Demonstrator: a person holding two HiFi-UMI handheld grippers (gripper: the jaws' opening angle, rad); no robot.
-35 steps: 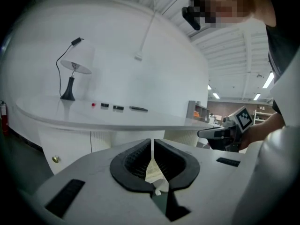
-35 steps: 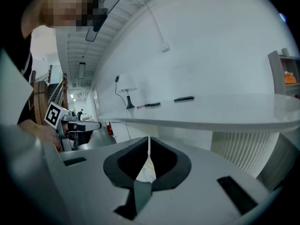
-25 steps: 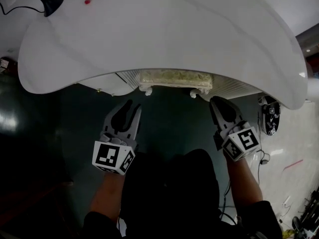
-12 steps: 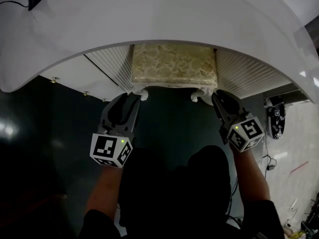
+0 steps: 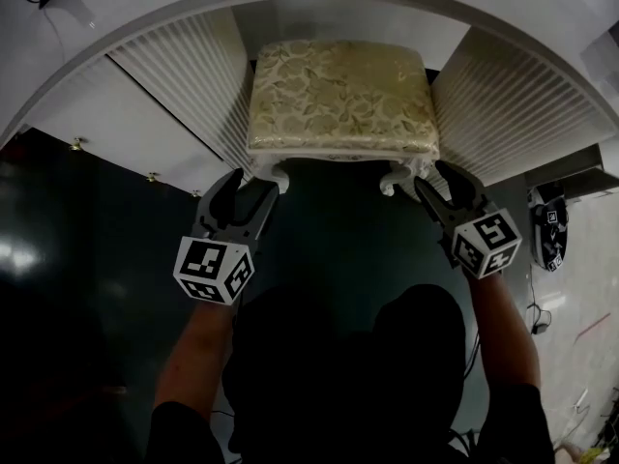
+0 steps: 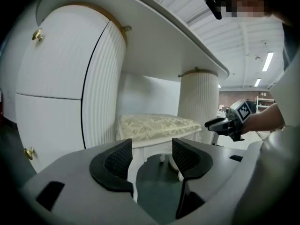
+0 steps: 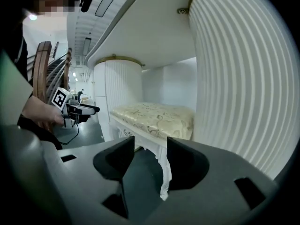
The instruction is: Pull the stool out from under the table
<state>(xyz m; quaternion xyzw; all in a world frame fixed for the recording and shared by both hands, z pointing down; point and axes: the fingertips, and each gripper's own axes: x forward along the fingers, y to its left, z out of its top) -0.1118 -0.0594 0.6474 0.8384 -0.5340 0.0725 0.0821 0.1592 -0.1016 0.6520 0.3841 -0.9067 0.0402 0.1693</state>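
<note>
Opening the jaws of the left gripper (image 5: 251,184) around the near left leg (image 6: 134,161) of the upholstered stool (image 5: 338,95), with that white carved leg in the gap, close beside the left pad, and not pressed by either pad. Opening the jaws of the right gripper (image 5: 435,177) likewise around the near right leg (image 7: 164,172), with it standing between the pads, nearer the right one, and gripping nothing. Holding both grippers low over the dark floor (image 5: 329,230) at the stool's two front corners, marker cubes turned toward the body. Facing the stool in the knee recess of the white dressing table (image 5: 39,46), between the two fluted pedestals (image 5: 193,75), its gold-patterned seat lying beneath the overhanging curved tabletop and its legs resting on the floor.
</note>
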